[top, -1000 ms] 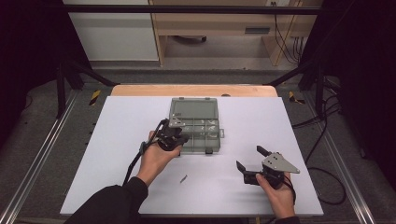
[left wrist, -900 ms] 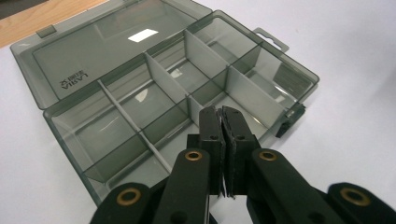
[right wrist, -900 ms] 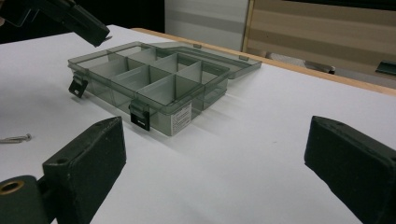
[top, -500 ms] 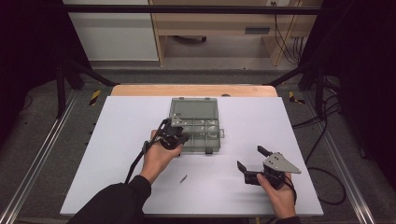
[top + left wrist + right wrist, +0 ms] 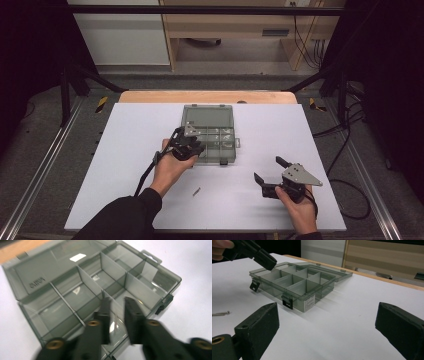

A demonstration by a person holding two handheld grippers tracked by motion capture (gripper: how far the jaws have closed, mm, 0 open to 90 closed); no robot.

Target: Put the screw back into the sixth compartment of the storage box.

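Observation:
A smoky clear compartment box (image 5: 216,136) lies mid-table with its lid folded flat at the back. My left gripper (image 5: 198,149) hovers over the box's near-left corner, jaws pointing down into a compartment. In the left gripper view the gripper (image 5: 117,301) has a narrow gap between its jaws, and a thin screw (image 5: 115,318) shows in that gap, touching neither jaw. Another screw (image 5: 196,191) lies on the white table in front of the box. My right gripper (image 5: 268,169) rests to the box's front right, wide open and holding nothing.
The box (image 5: 294,282) has two black latches on its near side, and the loose screw (image 5: 220,313) lies left of it. The white tabletop (image 5: 125,150) has a wooden strip at the back and metal rails along both sides. Cables trail at the right.

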